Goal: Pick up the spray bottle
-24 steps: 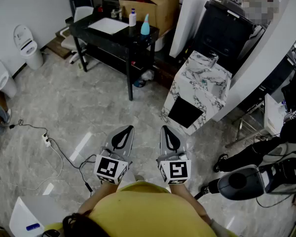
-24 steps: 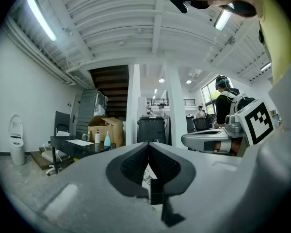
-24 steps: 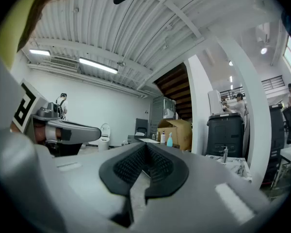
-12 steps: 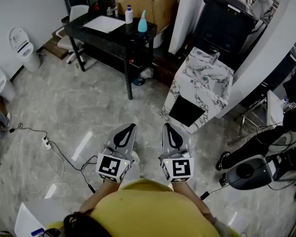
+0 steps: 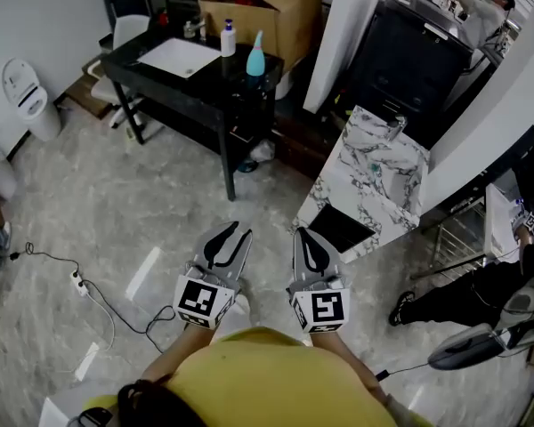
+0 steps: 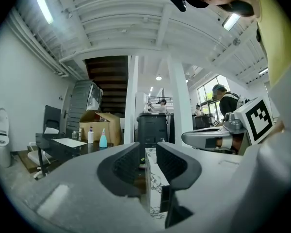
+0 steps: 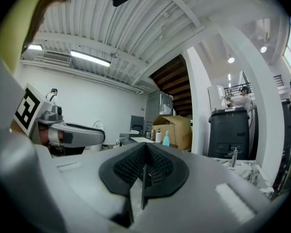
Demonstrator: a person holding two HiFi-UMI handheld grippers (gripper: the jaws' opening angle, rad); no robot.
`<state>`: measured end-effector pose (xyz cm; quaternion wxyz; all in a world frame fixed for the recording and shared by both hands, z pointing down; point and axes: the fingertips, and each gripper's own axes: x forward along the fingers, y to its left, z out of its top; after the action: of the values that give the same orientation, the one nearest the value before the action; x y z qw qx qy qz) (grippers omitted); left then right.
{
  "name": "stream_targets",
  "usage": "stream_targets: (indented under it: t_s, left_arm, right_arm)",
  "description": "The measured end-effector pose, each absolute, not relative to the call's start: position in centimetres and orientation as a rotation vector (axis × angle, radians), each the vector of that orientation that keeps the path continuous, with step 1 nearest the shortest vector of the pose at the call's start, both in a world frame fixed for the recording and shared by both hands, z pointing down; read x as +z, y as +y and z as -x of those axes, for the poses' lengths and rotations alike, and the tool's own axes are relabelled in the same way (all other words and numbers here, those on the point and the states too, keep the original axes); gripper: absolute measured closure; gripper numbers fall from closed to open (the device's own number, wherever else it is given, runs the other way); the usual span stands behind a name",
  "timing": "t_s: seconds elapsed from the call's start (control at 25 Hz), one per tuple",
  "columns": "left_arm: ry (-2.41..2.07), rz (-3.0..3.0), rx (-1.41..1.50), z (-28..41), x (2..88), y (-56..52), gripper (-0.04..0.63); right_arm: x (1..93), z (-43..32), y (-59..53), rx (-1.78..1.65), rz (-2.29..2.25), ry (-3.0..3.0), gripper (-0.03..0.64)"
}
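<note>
A light blue spray bottle [image 5: 256,57] stands on the black table [image 5: 189,78] at the far side of the room, next to a white pump bottle [image 5: 227,38]. It also shows small in the left gripper view as the spray bottle [image 6: 103,139] and in the right gripper view as the spray bottle [image 7: 166,139]. Both grippers are held level in front of the person, far short of the table. My left gripper [image 5: 230,235] is opening, a narrow gap between its jaws and nothing in it. My right gripper [image 5: 303,240] is shut and empty.
A marble-patterned cabinet [image 5: 367,178] stands ahead to the right, a dark bin [image 5: 409,52] behind it. A cardboard box [image 5: 265,5] sits behind the table. A power strip with cable [image 5: 78,278] lies on the floor at left. A person's legs [image 5: 467,292] show at right.
The view has moved forward toward the table. The left gripper's jaws have parted slightly; before they were together. The right gripper stays shut.
</note>
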<state>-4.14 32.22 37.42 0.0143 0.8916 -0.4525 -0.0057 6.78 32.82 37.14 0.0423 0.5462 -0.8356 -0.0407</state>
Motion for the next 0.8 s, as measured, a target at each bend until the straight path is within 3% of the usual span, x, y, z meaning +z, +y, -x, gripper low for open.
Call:
stream_targets:
  t_s: [0.44, 0.8]
  left_arm:
    - [-1.313, -2.785, -0.011, 6.8, 38.2, 18.1, 0.437]
    - [-1.307, -2.751, -0.025, 8.3, 39.1, 12.8, 0.411]
  right_arm:
    - [38.1, -4.4, 18.9, -0.092, -1.728, -2.49, 0.616]
    - [38.8, -3.2, 13.5, -0.073, -1.727, -2.464, 0.617]
